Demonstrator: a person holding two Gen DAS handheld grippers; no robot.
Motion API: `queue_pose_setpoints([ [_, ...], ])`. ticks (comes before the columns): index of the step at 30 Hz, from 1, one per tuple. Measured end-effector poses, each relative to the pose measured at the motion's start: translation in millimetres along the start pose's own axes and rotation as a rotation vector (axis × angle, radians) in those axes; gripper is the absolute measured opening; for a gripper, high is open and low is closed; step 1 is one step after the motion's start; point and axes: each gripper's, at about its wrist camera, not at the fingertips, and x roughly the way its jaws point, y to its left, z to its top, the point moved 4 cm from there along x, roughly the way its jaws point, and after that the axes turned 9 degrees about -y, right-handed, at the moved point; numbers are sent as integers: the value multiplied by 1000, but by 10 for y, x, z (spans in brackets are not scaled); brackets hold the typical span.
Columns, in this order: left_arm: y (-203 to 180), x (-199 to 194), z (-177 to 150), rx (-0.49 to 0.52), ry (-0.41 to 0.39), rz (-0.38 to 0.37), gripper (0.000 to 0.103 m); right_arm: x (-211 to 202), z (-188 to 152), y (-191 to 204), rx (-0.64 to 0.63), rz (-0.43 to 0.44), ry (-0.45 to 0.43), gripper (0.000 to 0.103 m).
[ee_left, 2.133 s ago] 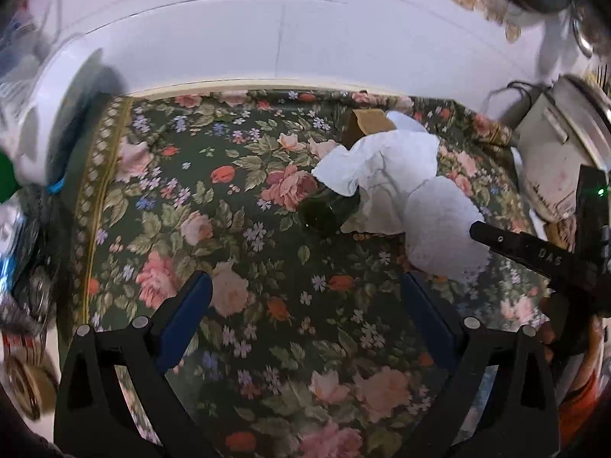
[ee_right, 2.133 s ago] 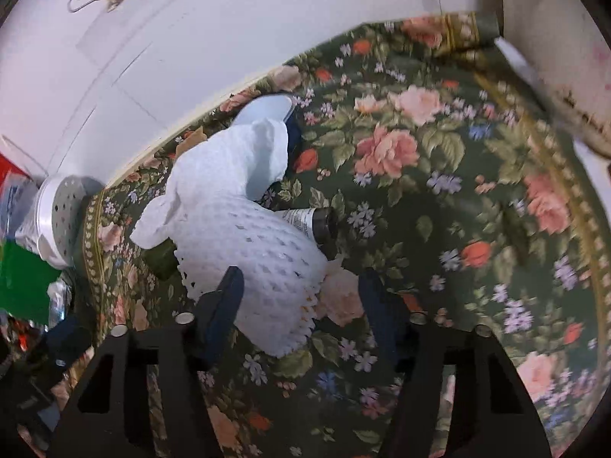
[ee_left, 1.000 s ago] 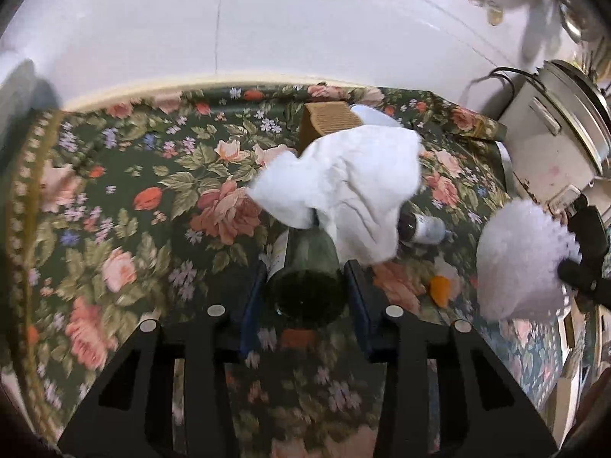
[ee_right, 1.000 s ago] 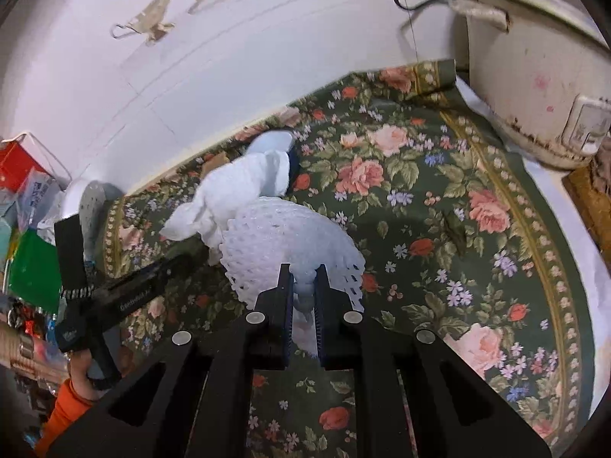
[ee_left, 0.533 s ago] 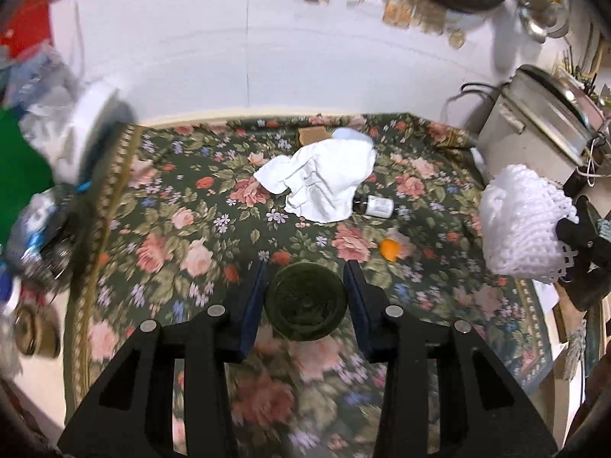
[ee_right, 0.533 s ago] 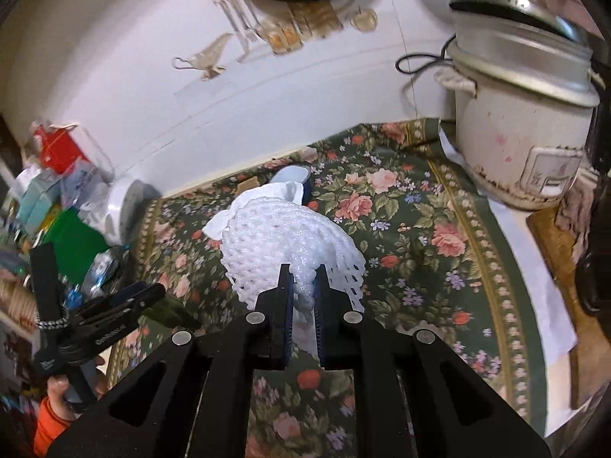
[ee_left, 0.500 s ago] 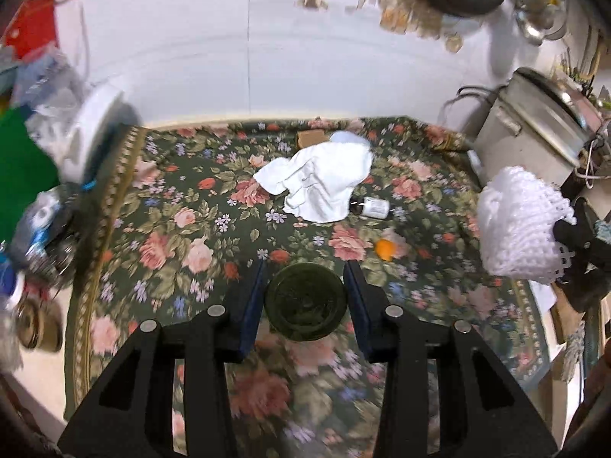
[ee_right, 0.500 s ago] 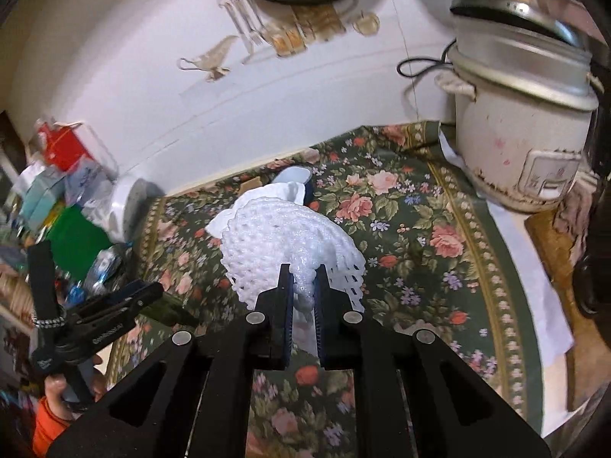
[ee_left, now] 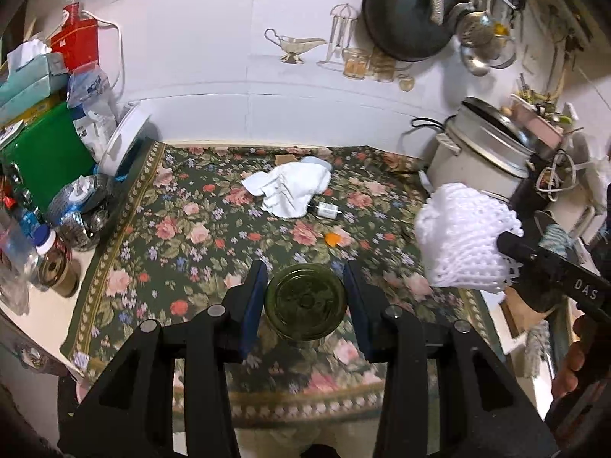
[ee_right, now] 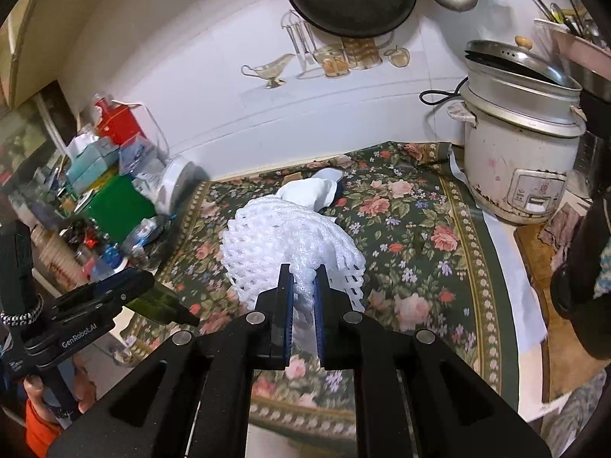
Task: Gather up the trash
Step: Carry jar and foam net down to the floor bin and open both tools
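two tongs hold bottle, foam net.

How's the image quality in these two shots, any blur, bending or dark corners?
Left wrist view: sharp; fisheye bows the wall lines, corners go black, green bottle crisp. Right wrist view: equally sharp; the rice cooker leans with the bending, foam net evenly lit and unblurred.

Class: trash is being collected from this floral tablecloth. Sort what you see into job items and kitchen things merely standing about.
Job items:
green glass bottle, in left hand-held gripper
white foam net, in right hand-held gripper
crumpled white tissue
small vial
orange scrap

Standing about:
rice cooker
tissue box
hanging wok
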Motion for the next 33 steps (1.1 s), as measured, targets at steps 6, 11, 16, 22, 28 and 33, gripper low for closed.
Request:
queue_pose_setpoints([
  [6,-37,-381,-300,22,2,-73,41,-336,-300,253,17,-29,-9,9],
  [11,-19,-761,-665,68,22,-121,41,-582,-664,500,29,-82,8,9],
  [16,71,-1115,-1068,89,54,-146,41,-746,-1132,709,54,-102,52,9],
  [22,183,-1366,-1560,86,115,-165,41,-939,-1669,869,89,-126,104,9],
  [28,192,-1377,-1973,86,206,-175,41,-1059,-2072,929,117,-163,173,9],
  [33,120,-1191,-2361,88,280,-179,41,-1015,-2409,768,140,-199,247,9],
])
